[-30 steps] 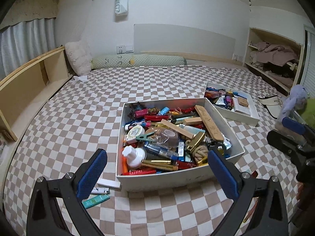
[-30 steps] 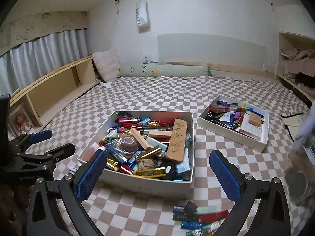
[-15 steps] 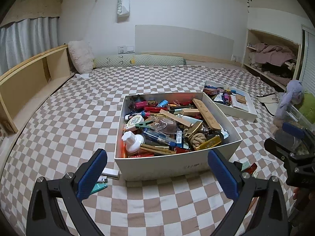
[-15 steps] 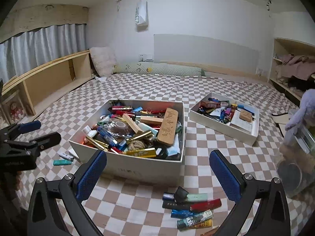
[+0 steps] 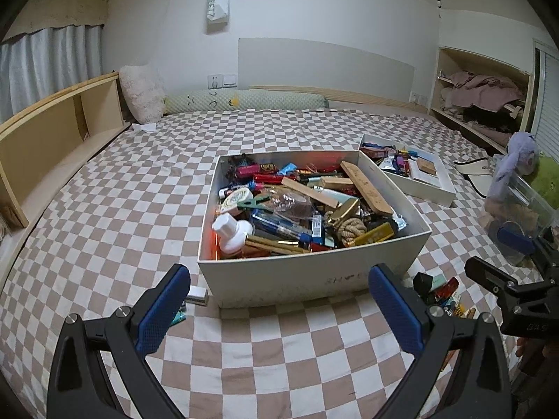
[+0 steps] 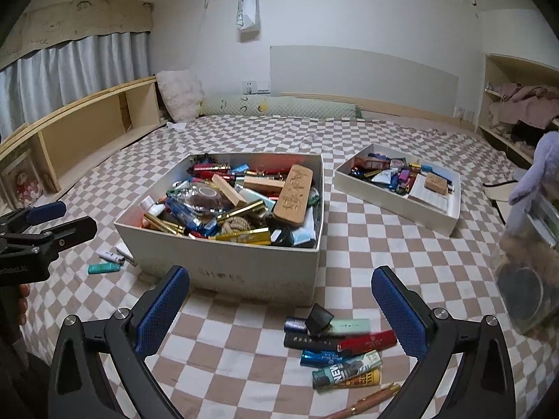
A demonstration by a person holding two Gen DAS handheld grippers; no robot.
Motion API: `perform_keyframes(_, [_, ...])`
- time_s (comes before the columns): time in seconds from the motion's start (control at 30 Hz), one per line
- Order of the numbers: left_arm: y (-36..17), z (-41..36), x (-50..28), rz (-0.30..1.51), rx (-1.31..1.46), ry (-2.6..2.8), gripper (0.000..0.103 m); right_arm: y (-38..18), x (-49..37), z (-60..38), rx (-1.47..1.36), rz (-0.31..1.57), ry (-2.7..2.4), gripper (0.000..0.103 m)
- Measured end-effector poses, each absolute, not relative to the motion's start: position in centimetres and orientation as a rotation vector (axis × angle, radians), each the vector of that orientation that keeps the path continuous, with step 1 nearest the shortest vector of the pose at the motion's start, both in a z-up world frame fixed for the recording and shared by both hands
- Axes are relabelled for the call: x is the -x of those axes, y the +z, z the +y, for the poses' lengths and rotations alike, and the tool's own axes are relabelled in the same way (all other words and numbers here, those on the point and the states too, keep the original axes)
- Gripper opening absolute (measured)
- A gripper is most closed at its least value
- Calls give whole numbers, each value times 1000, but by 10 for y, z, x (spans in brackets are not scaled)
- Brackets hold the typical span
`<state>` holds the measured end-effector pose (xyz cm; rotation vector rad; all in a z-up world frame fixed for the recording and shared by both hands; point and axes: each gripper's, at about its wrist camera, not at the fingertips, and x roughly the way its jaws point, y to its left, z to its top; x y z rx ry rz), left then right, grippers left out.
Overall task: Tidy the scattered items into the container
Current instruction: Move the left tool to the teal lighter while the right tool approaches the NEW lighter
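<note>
Right gripper (image 6: 279, 317): fingers wide, empty. Pile of lighters (image 6: 337, 351) lies on checked bedsheet (image 6: 367, 248) between your fingertips, slightly toward right one; black cube (image 6: 318, 318) on top, pen (image 6: 363, 399) nearest you. Pick one piece, likely red lighter (image 6: 368, 341); drop straight down, straddle short axis, don't rake neighbours.

Left gripper (image 5: 279, 314): fingers wide, empty. Teal lighter (image 6: 103, 268) and white lighter (image 6: 111, 255) just outside left fingertip.

White box (image 6: 244, 265) beyond fingertips, nearly full: release over low spot.
</note>
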<state>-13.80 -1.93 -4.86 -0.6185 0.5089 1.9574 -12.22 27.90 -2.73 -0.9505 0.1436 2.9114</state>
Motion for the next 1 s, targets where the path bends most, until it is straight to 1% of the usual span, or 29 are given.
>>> perform_keyframes(0.33, [-96, -28, 158, 530, 724, 1978, 103, -67, 109, 283, 952, 208, 2986, 103])
perform_keyframes(0.53, [-122, -35, 176, 551, 793, 2014, 103, -90, 109, 292, 1033, 154, 2989, 103])
perform_keyframes(0.6, [-129, -37, 182, 550, 814, 2024, 103, -96, 109, 294, 1073, 109, 2999, 103])
perform_keyframes(0.83, [-147, -41, 195, 566, 852, 2047, 103, -106, 110, 310, 1181, 25, 2988, 103])
perform_keyframes(1.0, [-158, -44, 202, 552, 894, 2044, 103, -122, 112, 322, 1311, -50, 2959, 103])
